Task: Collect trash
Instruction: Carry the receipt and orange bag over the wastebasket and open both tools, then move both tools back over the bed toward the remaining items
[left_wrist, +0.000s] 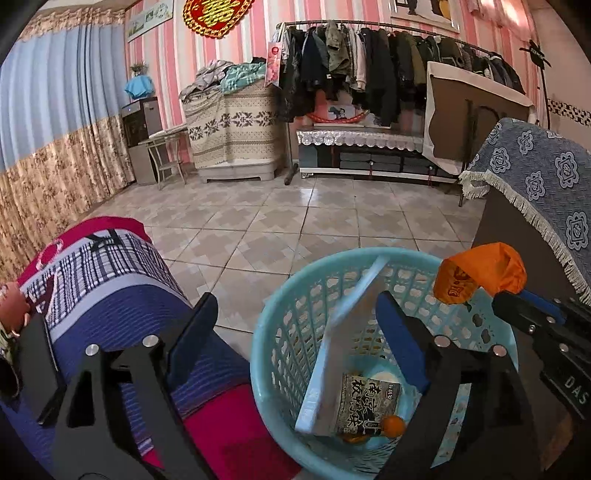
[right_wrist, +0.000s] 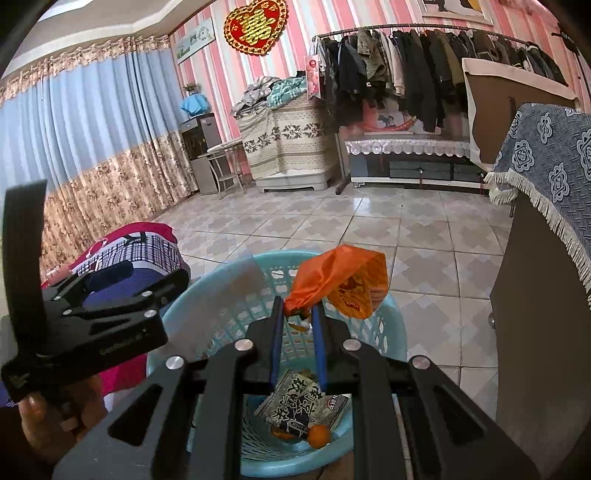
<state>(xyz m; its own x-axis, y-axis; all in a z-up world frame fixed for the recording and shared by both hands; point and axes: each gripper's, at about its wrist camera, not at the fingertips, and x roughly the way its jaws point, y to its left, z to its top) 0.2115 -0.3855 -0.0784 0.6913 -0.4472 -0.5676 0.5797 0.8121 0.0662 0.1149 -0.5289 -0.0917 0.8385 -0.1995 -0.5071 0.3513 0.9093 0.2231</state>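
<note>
Bedding (left_wrist: 110, 295) in red, blue and checked cloth fills the left side of the left wrist view. To its right stands a light blue plastic basket (left_wrist: 280, 332) on the tiled floor (left_wrist: 258, 229). The left gripper (left_wrist: 299, 332) hangs over the basket rim with its jaws spread wide; a pale flat card (left_wrist: 332, 350) stands on edge inside the basket between them, and neither pad touches it. At the basket's bottom lies a black-and-white snack packet (left_wrist: 369, 406) printed with large Chinese characters, too distorted to read, beside a small orange fruit (left_wrist: 393, 424). Further right, the right gripper (right_wrist: 297, 314) is clamped nearly closed on the twisted neck of an orange plastic wrapper (right_wrist: 340, 280), held above the basket; a red label on the wrapper is not legible. Letters "DAS" show on the right gripper's body in the left view. At far right, a blue patterned cloth (left_wrist: 535, 177) with a white fringe drapes a brown surface (left_wrist: 517, 236).
</note>
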